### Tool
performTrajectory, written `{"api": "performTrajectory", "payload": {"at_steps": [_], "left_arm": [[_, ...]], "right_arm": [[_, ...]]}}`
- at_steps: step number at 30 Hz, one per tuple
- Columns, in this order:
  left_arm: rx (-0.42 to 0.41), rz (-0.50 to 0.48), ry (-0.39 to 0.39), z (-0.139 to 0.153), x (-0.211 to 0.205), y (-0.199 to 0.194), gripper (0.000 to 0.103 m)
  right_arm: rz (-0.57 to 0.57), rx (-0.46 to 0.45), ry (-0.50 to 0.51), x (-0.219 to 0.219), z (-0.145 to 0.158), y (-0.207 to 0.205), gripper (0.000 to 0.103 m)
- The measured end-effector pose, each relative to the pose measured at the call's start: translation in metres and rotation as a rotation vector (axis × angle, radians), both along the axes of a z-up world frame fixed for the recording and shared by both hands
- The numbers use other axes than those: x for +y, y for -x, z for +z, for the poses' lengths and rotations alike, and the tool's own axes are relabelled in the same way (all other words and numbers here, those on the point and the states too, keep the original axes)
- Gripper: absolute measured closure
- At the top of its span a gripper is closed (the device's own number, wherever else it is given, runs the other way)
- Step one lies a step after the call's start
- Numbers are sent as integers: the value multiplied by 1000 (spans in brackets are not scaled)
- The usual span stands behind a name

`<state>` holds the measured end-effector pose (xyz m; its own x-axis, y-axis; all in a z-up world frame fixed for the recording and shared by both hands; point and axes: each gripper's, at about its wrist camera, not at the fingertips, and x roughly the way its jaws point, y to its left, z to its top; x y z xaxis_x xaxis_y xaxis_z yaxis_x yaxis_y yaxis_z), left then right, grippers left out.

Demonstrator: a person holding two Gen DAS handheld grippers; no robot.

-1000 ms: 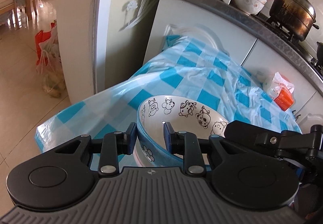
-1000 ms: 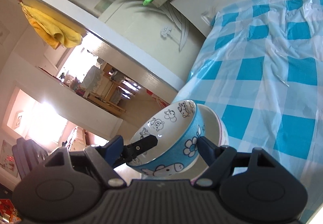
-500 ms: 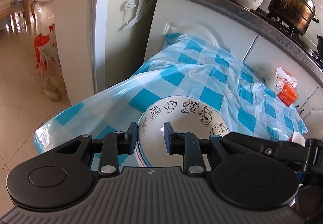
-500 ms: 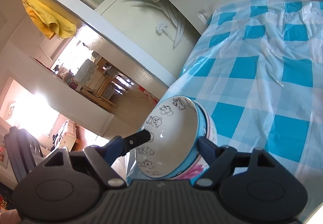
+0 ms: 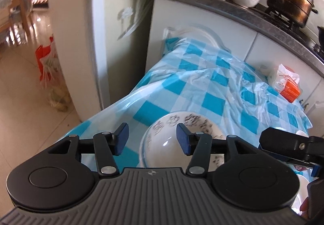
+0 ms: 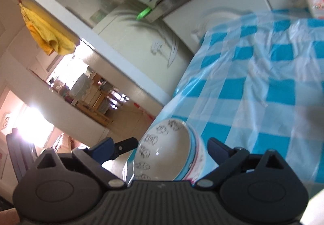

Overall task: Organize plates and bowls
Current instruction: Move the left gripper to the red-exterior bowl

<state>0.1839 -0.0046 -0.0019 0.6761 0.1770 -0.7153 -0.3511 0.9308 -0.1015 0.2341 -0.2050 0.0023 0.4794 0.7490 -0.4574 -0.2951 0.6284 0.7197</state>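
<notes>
Two nested bowls (image 6: 168,154), two tools

The left gripper (image 5: 152,139), whose jaws have just been opening, now stands parted astride the near rim of a white ceramic bowl with black cartoon animals inside and a blue outside (image 5: 172,144), neither blue pad pressing it, on the blue-and-white checked plastic tablecloth (image 5: 202,87).

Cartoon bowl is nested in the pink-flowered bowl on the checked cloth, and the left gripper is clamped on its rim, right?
Not clamped. In the left wrist view the left gripper stands open, pads clear of the cartoon bowl. Nesting is right: the right wrist view shows the pink-flowered bowl under it.
</notes>
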Motion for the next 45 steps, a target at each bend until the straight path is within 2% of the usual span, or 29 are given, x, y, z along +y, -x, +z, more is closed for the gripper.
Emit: {"api": "performTrajectory", "payload": {"at_steps": [5, 12, 19, 28, 34, 41, 45], "left_arm": [[5, -81, 1, 9, -20, -16, 34], [16, -199, -4, 12, -59, -37, 34], [66, -300, -39, 1, -100, -57, 33], [115, -403, -62, -20, -145, -76, 26], [136, -455, -77, -31, -167, -89, 20], [147, -490, -78, -41, -184, -100, 4], [166, -498, -62, -45, -188, -106, 1]], "right_arm": [[-61, -22, 15, -18, 8, 6, 4], [-166, -15, 29, -52, 6, 19, 3], [-269, -7, 52, -85, 3, 37, 3], [-388, 4, 112, -118, 0, 54, 3], [-464, 11, 162, -135, -5, 60, 3], [-538, 21, 228, -151, -7, 63, 2], [-572, 13, 270, -158, -6, 64, 1]]}}
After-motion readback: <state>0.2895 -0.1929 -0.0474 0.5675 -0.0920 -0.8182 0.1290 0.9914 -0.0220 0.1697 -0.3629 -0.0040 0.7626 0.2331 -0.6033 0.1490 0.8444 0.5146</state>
